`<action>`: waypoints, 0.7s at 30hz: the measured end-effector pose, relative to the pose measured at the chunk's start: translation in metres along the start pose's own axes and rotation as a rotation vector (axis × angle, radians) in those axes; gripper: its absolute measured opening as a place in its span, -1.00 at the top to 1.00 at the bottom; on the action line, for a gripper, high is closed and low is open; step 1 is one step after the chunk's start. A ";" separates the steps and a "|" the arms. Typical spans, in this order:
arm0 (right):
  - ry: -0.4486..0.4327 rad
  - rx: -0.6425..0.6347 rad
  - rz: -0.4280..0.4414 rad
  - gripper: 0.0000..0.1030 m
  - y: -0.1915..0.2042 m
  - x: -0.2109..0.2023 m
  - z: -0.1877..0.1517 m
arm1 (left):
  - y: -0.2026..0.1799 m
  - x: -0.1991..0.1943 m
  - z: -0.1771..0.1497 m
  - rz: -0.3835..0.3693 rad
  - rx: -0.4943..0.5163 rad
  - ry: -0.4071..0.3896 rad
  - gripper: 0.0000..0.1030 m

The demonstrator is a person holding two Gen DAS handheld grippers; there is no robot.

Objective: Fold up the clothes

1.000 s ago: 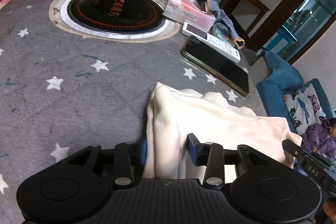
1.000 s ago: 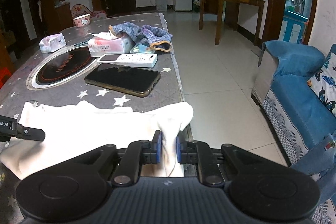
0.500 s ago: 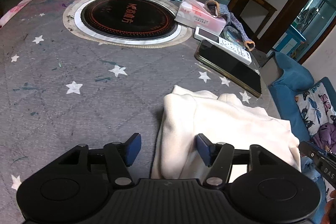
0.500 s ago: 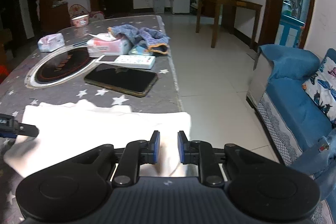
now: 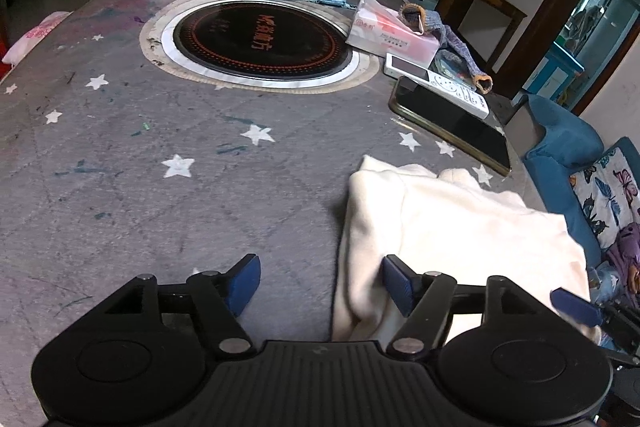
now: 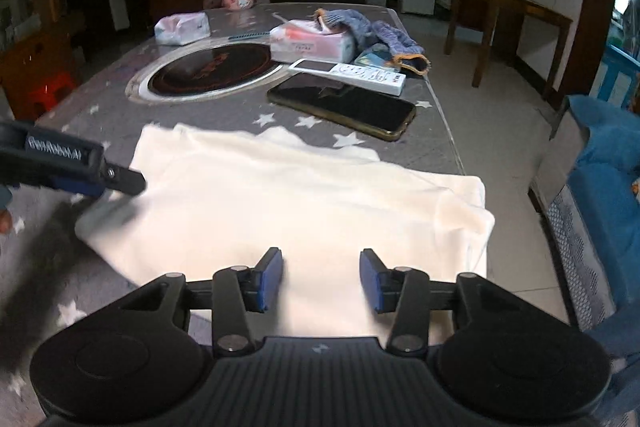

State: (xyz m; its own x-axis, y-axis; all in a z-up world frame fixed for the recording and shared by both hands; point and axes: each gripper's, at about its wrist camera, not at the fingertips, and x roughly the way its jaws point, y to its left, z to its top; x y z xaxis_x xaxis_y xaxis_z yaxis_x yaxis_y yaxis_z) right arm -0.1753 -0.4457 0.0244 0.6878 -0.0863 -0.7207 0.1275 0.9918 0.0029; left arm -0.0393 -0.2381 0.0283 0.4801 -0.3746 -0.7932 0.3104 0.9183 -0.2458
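A cream-white garment (image 5: 452,227) (image 6: 288,203) lies folded flat near the front right corner of the grey star-patterned table (image 5: 160,147). My left gripper (image 5: 320,281) stands open at the garment's left edge, its right pad over the cloth and its left pad over bare table. Over the garment's near edge my right gripper (image 6: 320,277) hangs open with nothing between its pads. The left gripper's fingers (image 6: 100,179) show at the left of the right wrist view, beside the cloth. A blue fingertip (image 5: 576,301) of the right gripper shows at the right of the left wrist view.
Behind the garment lie a black phone (image 6: 344,105), a white remote (image 6: 348,71), a tissue pack (image 6: 312,41) and a blue knit piece (image 6: 384,35). A round black hotplate (image 5: 260,43) sits mid-table. A blue sofa (image 6: 600,187) stands right of the table edge.
Both grippers have let go of the white garment and opened wide. Both have drawn back from it, and the cloth now lies flat on the table.
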 end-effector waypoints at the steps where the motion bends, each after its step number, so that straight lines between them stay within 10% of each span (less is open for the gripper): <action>1: -0.005 -0.020 -0.012 0.15 0.003 0.000 -0.003 | 0.001 -0.001 -0.001 0.002 0.004 0.000 -0.39; 21: -0.009 -0.047 0.040 0.03 0.011 -0.016 -0.001 | 0.012 -0.027 -0.003 -0.041 -0.047 -0.015 -0.40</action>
State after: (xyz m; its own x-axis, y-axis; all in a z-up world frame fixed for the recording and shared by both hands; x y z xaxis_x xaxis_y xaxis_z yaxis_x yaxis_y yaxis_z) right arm -0.1858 -0.4337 0.0354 0.6979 -0.0472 -0.7146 0.0661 0.9978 -0.0013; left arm -0.0510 -0.2167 0.0446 0.4800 -0.4139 -0.7735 0.2915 0.9068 -0.3044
